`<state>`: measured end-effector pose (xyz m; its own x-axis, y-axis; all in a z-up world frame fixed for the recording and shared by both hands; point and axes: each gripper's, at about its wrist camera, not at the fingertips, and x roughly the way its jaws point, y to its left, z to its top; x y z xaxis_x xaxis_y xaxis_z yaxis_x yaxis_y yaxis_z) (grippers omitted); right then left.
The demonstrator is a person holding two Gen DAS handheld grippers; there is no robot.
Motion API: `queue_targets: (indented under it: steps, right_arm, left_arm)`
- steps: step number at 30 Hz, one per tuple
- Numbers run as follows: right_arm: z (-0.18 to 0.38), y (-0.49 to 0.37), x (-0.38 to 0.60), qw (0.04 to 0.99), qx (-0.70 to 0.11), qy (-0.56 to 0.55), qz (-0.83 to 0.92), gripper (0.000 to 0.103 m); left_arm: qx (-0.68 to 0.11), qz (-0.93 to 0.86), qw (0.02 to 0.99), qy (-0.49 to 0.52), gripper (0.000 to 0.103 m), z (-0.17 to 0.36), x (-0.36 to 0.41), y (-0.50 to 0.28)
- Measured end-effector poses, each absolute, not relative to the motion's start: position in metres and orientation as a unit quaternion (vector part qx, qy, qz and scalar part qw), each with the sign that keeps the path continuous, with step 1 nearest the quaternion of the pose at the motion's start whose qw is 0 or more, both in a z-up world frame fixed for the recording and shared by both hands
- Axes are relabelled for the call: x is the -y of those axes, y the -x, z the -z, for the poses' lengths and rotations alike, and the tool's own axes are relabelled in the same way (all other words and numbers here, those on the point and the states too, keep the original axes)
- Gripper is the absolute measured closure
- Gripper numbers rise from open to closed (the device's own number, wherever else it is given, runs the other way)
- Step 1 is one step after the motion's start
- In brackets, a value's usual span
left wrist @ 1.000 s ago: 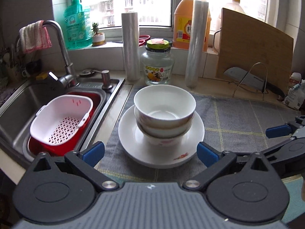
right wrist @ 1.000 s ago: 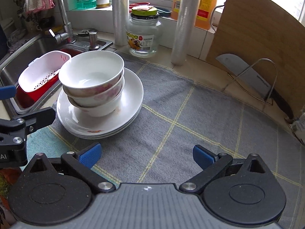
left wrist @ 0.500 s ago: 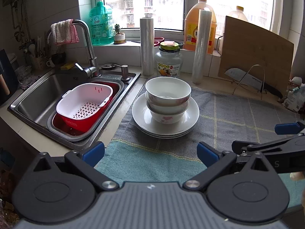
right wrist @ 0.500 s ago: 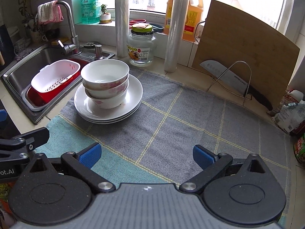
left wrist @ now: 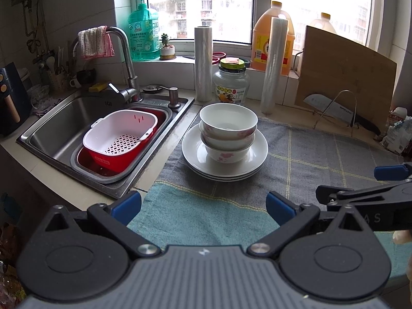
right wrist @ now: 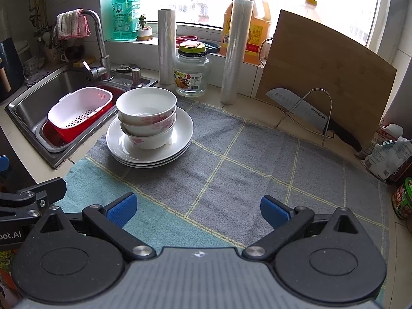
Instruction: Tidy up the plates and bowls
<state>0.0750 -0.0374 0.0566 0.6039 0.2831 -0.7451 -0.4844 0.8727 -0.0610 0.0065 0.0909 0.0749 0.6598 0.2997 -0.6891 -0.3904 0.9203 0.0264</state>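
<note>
On the far left of the cloth [right wrist: 231, 170], beside the sink [left wrist: 64, 118], three bowls [left wrist: 228, 123] sit nested on stacked plates [left wrist: 253, 154]; both the left gripper [left wrist: 203, 207] and right gripper [right wrist: 197, 207] gape empty, the left nearer, stack straight ahead

The left gripper [left wrist: 203, 207] and the right gripper [right wrist: 197, 207] hang side by side at about the same height — both with jaws spread wide, blue pads apart, nothing between them. Each points forward, the right one just right of the left.
</note>
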Motion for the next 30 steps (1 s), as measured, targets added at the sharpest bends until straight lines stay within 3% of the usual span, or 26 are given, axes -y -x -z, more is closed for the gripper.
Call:
queue_targets:
  steps: [30]
  right_arm:
    - [-0.0616,-0.0768,0.0414,0.889,-0.382,0.129,-0.216,0.000]
  left_arm:
    - [-0.367,-0.189,0.908,0.068,0.001,-0.0756,-0.0915,-0.0076]
